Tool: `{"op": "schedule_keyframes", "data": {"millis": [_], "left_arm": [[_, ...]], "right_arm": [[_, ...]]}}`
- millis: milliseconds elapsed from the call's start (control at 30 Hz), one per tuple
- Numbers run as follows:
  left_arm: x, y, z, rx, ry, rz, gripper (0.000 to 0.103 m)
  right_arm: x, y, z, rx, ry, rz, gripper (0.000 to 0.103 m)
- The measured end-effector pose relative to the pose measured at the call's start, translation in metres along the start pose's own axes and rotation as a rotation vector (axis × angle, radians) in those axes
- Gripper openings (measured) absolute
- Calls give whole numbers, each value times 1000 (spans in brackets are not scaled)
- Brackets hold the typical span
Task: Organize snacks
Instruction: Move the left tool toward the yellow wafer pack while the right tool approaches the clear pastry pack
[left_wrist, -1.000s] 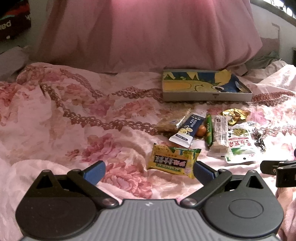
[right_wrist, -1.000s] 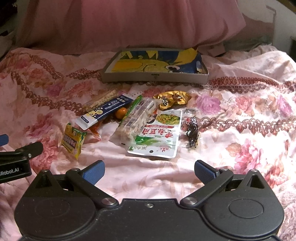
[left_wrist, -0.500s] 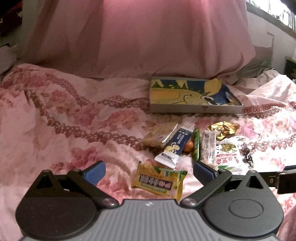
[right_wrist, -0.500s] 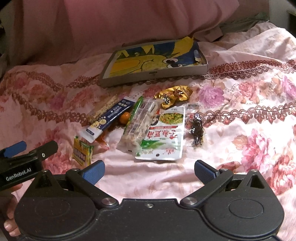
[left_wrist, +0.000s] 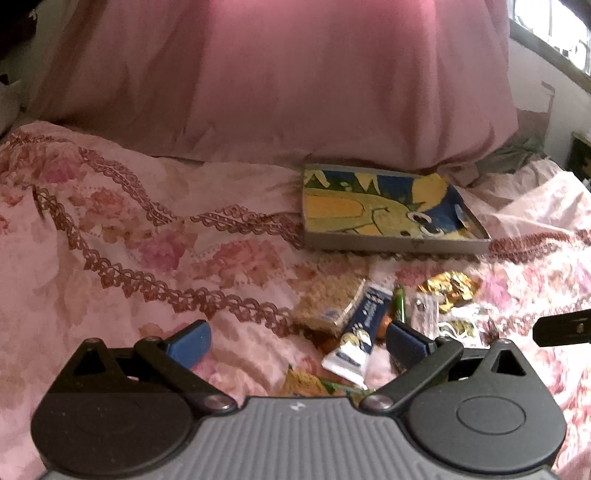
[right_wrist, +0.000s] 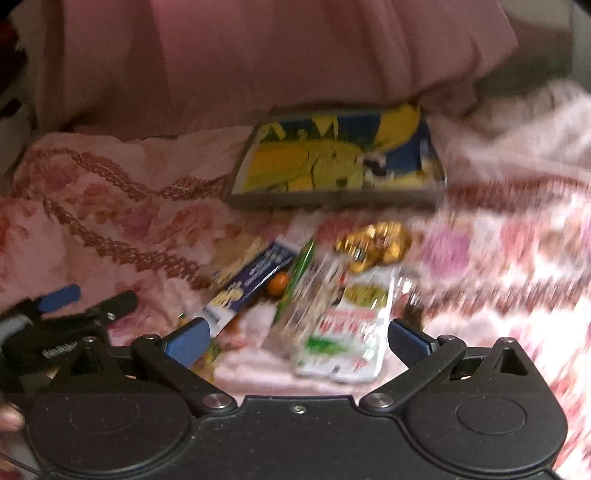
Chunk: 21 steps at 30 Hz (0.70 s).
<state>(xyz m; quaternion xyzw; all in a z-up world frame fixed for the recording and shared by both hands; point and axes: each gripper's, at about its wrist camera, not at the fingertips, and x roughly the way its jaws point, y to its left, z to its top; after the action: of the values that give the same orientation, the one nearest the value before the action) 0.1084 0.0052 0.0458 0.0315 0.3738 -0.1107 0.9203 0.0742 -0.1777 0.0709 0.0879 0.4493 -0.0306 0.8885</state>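
both views have pushed in closer to snack pile (right_wrist: 314, 295) on bed (left_wrist: 110, 258). left hand-held gripper (left_wrist: 295, 341) and right hand-held gripper (right_wrist: 295, 338) wide open, empty. approach step; next: close on one packet, carry to tray (left_wrist: 391, 243) at bed's far side.

One shallow tray (left_wrist: 391, 245) with a cartoon print. One oat-coloured bar (left_wrist: 327, 304); one blue-and-white sachet (left_wrist: 364, 334); one green stick pack (left_wrist: 399, 308); one small orange item (right_wrist: 277, 283); one gold foil wrapper (left_wrist: 448, 290); one yellow packet (left_wrist: 304, 384); one white-and-green pouch (right_wrist: 347, 332); one clear long pack (right_wrist: 314, 295). Two claws: left claw (left_wrist: 297, 341), right claw (right_wrist: 295, 341).
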Motion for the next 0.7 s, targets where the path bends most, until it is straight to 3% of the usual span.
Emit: {"op": "schedule_keyframes", "data": {"millis": [167,300,700], "left_arm": [[18,6,22,2,23,-12,103],[39,7,34,1,68,-10,103],[90,25,1,-194,265,-9,103]], "right_arm": [[18,9,12,-101,-13,-47,102],[45,9,15,-120,24,-48,102],[118,-1,15,-81,130,-3,102]]}}
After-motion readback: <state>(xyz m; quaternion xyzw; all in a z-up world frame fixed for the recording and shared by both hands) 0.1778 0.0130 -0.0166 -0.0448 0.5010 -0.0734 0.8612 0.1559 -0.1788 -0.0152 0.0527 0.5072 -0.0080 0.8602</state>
